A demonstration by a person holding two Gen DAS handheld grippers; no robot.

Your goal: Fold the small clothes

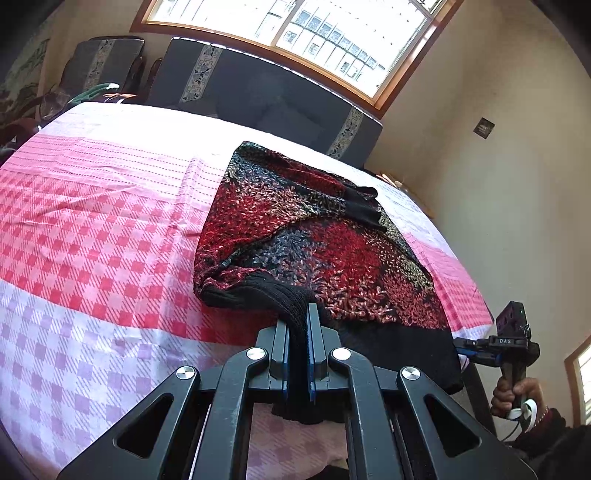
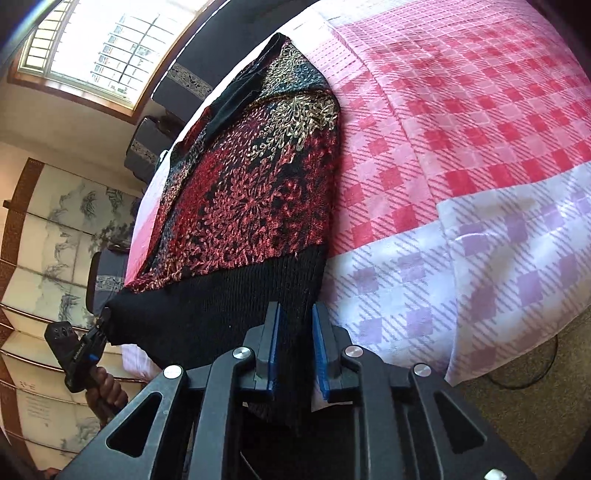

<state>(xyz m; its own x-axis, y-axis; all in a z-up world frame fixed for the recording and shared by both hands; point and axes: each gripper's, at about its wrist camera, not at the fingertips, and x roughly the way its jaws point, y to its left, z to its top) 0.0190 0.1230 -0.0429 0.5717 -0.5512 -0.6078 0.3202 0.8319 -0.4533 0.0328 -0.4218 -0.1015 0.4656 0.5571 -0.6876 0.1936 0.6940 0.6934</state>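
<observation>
Here both claws pinch sweater (image 1: 306,240)

The sweater (image 1: 314,236) lies on the tablecloth (image 1: 92,229), toward its right side; a sofa (image 1: 258,88) stands behind the table, under the window (image 1: 295,29).

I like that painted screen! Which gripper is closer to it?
Left. The left gripper holds the sweater hem on the screen side; the right gripper holds it farther away.
</observation>
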